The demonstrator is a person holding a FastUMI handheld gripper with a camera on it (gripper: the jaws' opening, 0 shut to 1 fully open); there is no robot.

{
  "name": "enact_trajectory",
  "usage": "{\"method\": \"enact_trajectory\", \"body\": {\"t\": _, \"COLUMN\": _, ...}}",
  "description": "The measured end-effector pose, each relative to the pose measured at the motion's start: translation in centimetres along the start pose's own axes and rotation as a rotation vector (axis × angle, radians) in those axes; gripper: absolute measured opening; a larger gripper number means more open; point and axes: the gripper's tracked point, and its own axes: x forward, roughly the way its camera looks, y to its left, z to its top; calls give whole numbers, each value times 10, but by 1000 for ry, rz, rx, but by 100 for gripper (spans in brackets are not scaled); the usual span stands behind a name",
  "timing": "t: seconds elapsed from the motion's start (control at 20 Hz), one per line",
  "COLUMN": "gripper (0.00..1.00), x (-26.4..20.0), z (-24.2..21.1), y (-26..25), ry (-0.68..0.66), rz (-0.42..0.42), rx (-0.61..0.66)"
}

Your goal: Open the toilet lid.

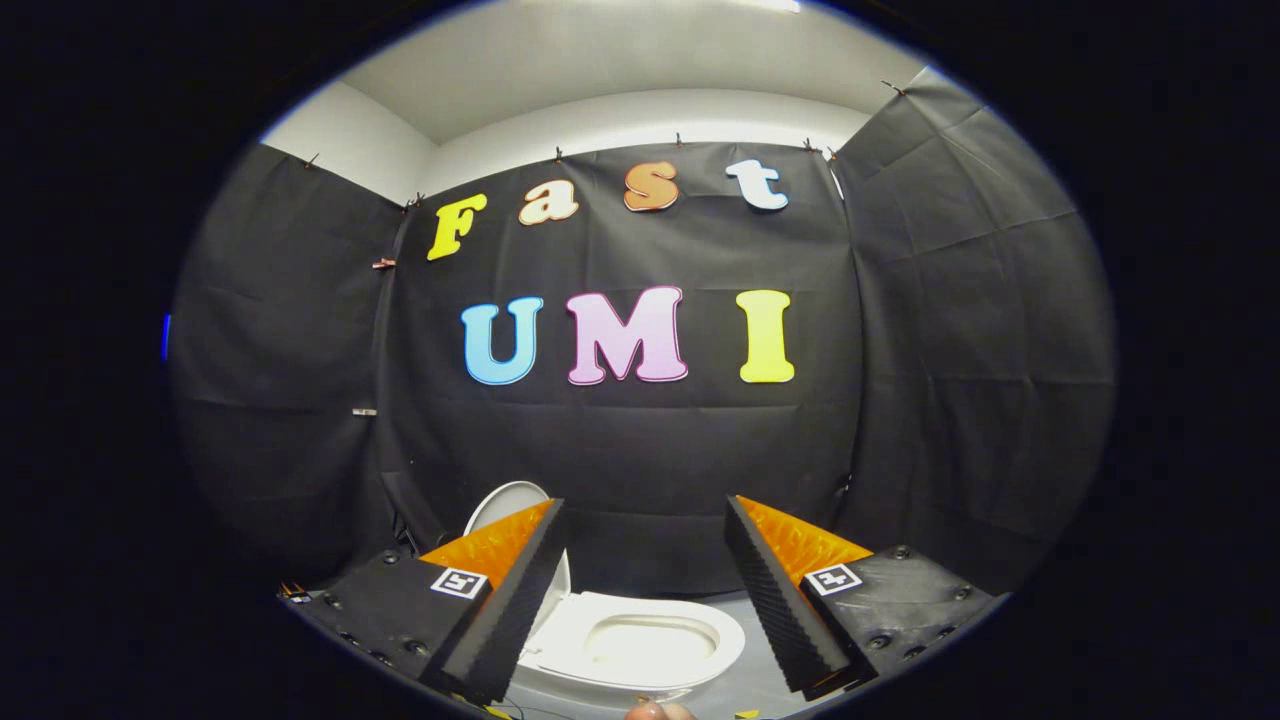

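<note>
2 fingers of your gripper [645,530] stand wide apart with nothing between them, and neither one touches anything. Their lower ends and the blocks that carry them are cut off at the bottom of the gripper view. Just below the fingers, a small rounded bit of a fingertip [660,711] pokes in, too little of it to say more.

Between and beyond the fingers sits the toilet [630,650]. Its seat ring is down and the bowl is open to view. The toilet lid [505,505] already stands upright behind the seat, leaning back toward the cloth, and your left finger covers most of it, so you see only its rounded top and a strip of its edge. The near rim of the toilet is partly cut off too.

Grey floor [745,685] shows on the right of the toilet, a narrow bare strip under your right finger. Something small lies on the floor by the left finger, too blurred to name.

Farther on, the black cloth wall [640,470] closes in behind the toilet and on both sides, leaving open room only above the seat.
</note>
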Motion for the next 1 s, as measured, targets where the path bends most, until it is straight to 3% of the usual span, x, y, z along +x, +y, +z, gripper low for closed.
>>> {"method": "enact_trajectory", "body": {"t": 1.0, "gripper": 99, "x": -9, "z": -7, "y": 14, "ry": 25, "rz": 42, "rx": 0}}
